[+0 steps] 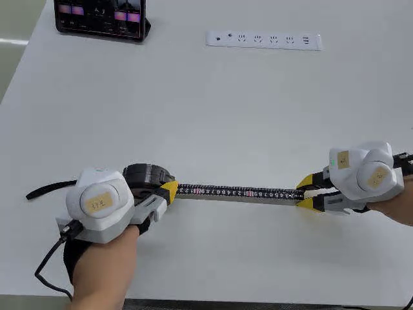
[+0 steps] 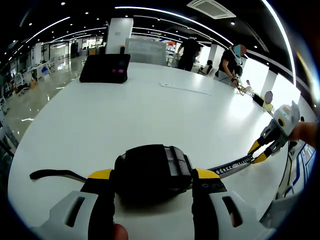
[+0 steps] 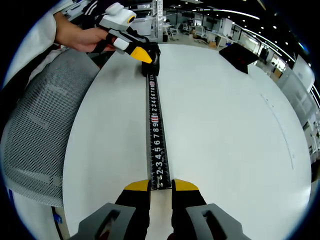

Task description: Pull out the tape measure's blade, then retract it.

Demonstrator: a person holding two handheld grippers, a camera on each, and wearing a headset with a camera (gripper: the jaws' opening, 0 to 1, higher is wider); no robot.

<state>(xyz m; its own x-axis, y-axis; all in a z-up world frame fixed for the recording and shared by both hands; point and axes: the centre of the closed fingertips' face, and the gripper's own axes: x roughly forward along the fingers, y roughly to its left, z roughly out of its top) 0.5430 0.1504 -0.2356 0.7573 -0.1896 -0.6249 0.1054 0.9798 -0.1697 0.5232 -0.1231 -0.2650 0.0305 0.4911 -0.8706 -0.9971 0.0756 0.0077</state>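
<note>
Firmly, the left claw (image 2: 153, 174) grips the tape measure's case (image 1: 147, 174); the right claw (image 3: 161, 186) pinches the tip of its blade (image 3: 155, 135).

My white tabletop (image 1: 213, 116) carried a power strip (image 1: 263, 40) and a dark screen (image 1: 100, 16) at its far edge. Long light strips (image 2: 145, 9) ran overhead above a glossy floor (image 2: 30, 107); a grey mesh chair (image 3: 37, 135) stood beside me.
</note>
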